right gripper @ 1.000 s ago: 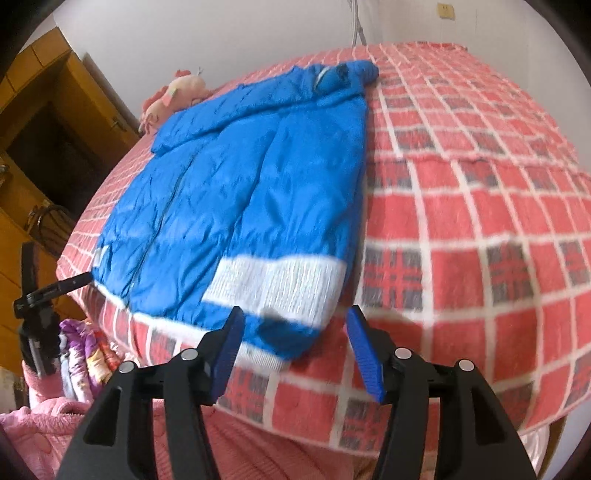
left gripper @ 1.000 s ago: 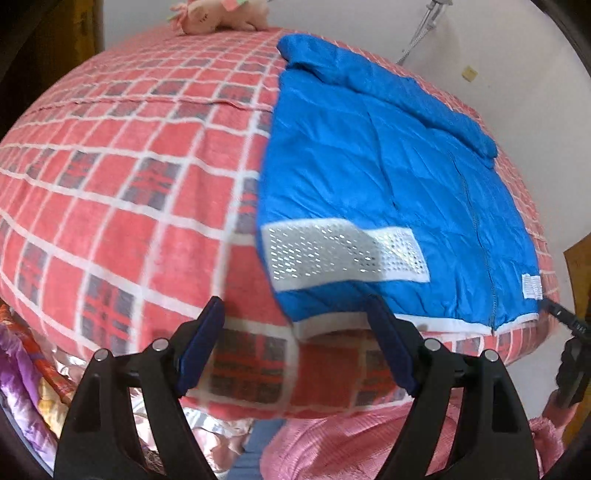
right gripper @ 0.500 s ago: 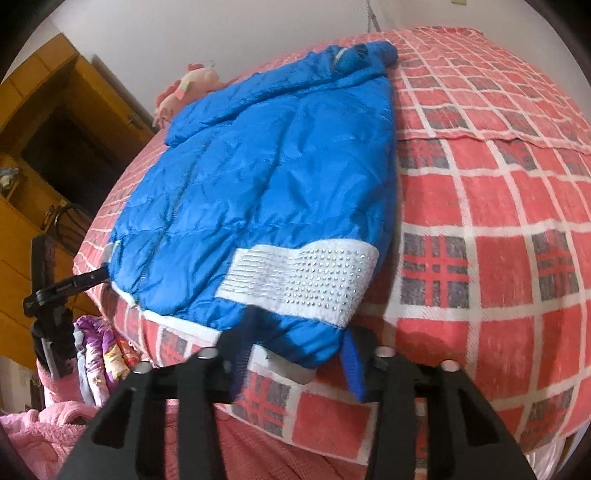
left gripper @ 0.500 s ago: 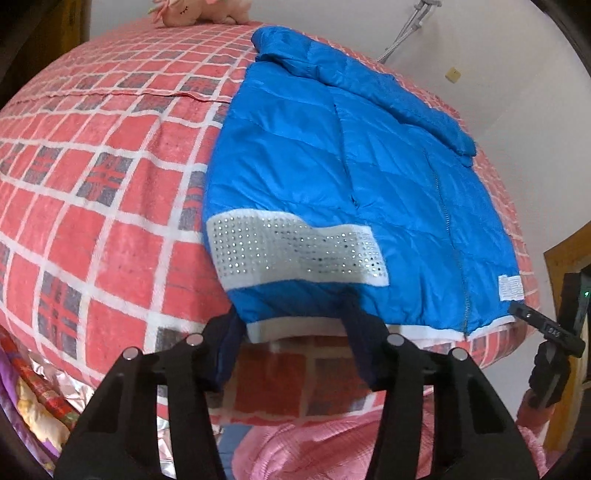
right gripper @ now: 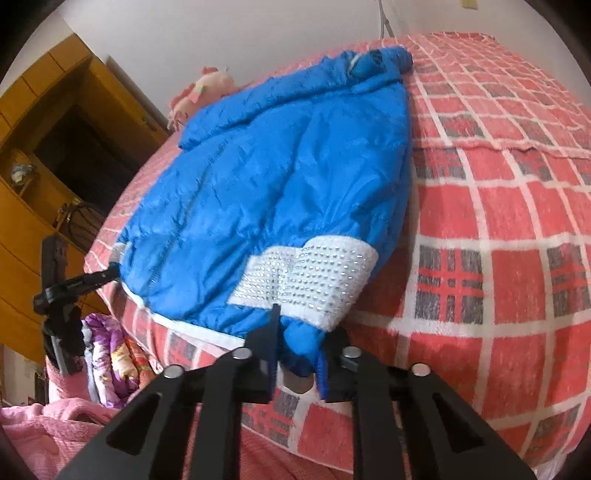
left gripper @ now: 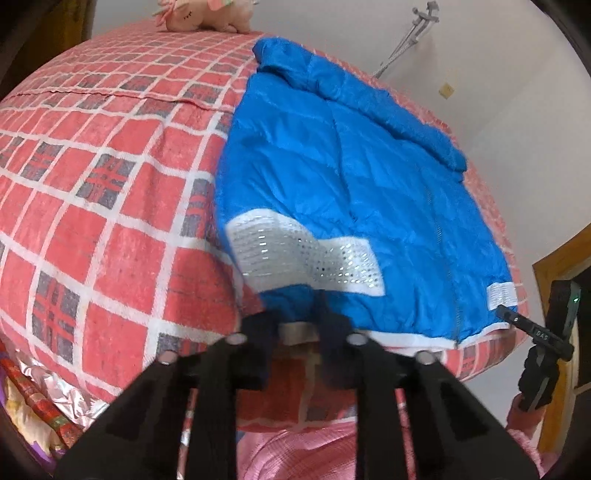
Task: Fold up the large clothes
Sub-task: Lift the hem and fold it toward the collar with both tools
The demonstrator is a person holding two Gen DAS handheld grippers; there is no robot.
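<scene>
A blue padded jacket (left gripper: 351,192) with white sequinned bands lies flat on a bed with a red checked cover (left gripper: 92,177); it also shows in the right wrist view (right gripper: 277,177). My left gripper (left gripper: 297,326) is shut on the jacket's white hem at its near left corner, just below one sequinned band (left gripper: 303,258). My right gripper (right gripper: 301,350) is shut on the blue hem at the near right corner, below the other sequinned band (right gripper: 306,280). Each gripper appears at the edge of the other's view, at the opposite hem corner.
A pink plush toy (left gripper: 207,14) lies at the bed's far end. A wooden wardrobe (right gripper: 44,155) stands left of the bed. Crumpled colourful bedding (right gripper: 110,354) and pink fabric (left gripper: 295,450) lie below the bed's near edge. A white wall rises behind.
Both grippers were open short of the hem a second ago. They moved in onto the jacket's bottom corners and closed on the hem, which is now bunched slightly.
</scene>
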